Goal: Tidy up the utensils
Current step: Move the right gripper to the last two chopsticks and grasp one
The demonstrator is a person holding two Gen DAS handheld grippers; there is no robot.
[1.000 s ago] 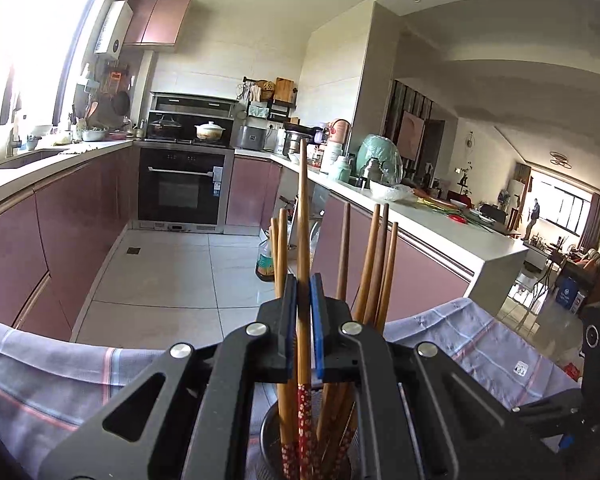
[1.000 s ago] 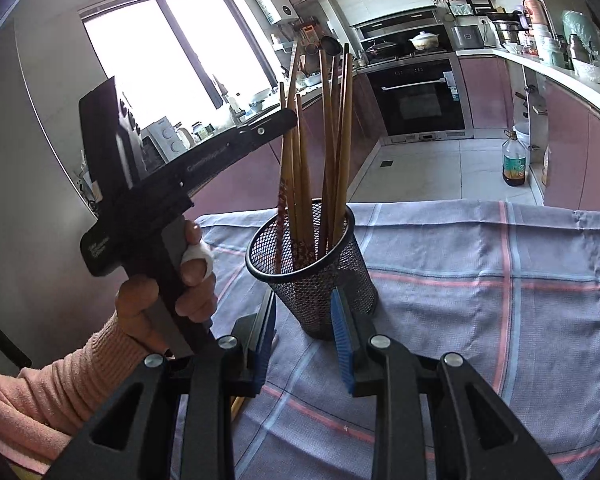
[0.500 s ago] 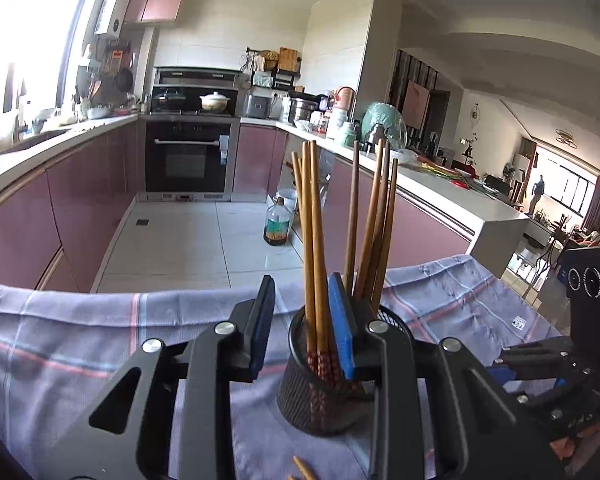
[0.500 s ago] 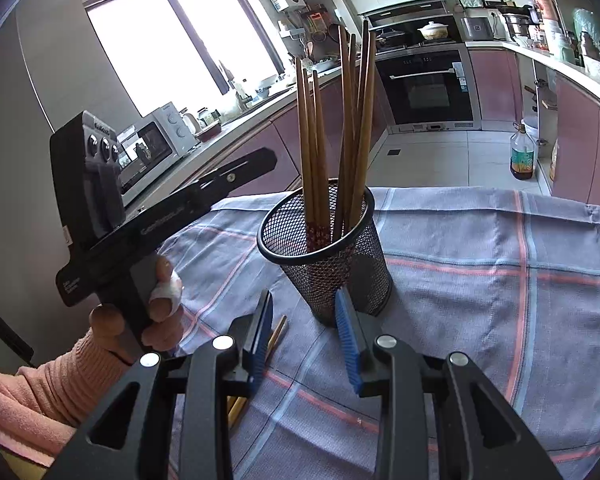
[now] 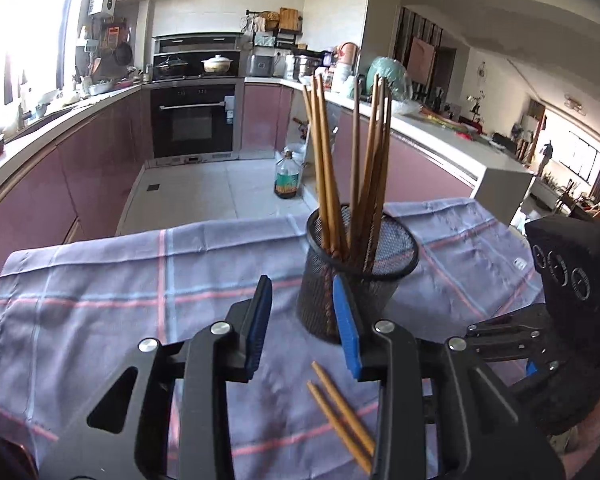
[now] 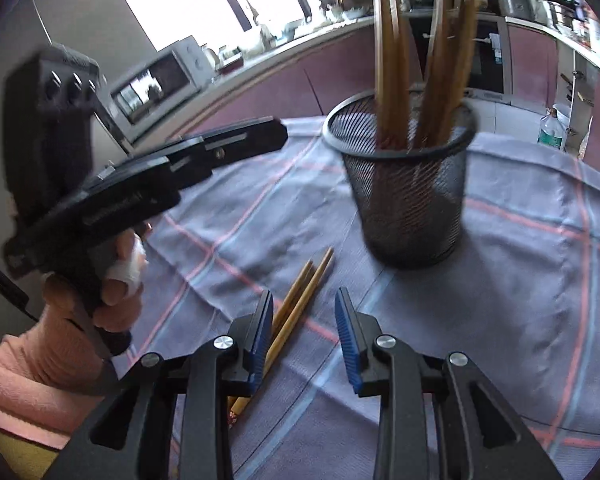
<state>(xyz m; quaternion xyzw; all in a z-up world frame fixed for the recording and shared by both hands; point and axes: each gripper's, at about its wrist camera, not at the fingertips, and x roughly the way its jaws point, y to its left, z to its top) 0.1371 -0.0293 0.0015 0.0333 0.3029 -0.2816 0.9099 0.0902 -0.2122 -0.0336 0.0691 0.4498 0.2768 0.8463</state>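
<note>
Kitchen background, purple cabinets and oven behind; up front a tabletop under a plaid cloth (image 5: 100, 280). Black mesh holder (image 5: 360, 280) stands upright on the cloth with a bundle of chopsticks (image 5: 352, 168) leaning inside it. Two loose chopsticks (image 5: 340, 412) lie flat on the cloth, just in front of the holder, side by side and nearly touching (tips toward the holder).

Left tongs (image 5: 302, 328): blue pads parted, jaws have just been opening, nothing between them; they hover near the holder's base, above the far tips of the loose pair. Right tongs (image 6: 304, 336): also parted and empty, jaws have just closed a little; the loose chopsticks (image 6: 300, 304) run under the left-hand pad, not centred in the gap. The person's left hand (image 6: 116, 288), in a pink sleeve, holds the left tool.

Step in hand, as I judge it: pick up the loose pair and drop it into the holder. To do it well:
- shift the right tongs sideways so both sticks sit between the pads
- come down steeply and pinch near mid-length, so the sticks don't pivot
- close fully; thin sticks on cloth slip easily
- lift, tip upright, enter the holder clear of the leaning bundle (a knock could topple the light holder)
</note>
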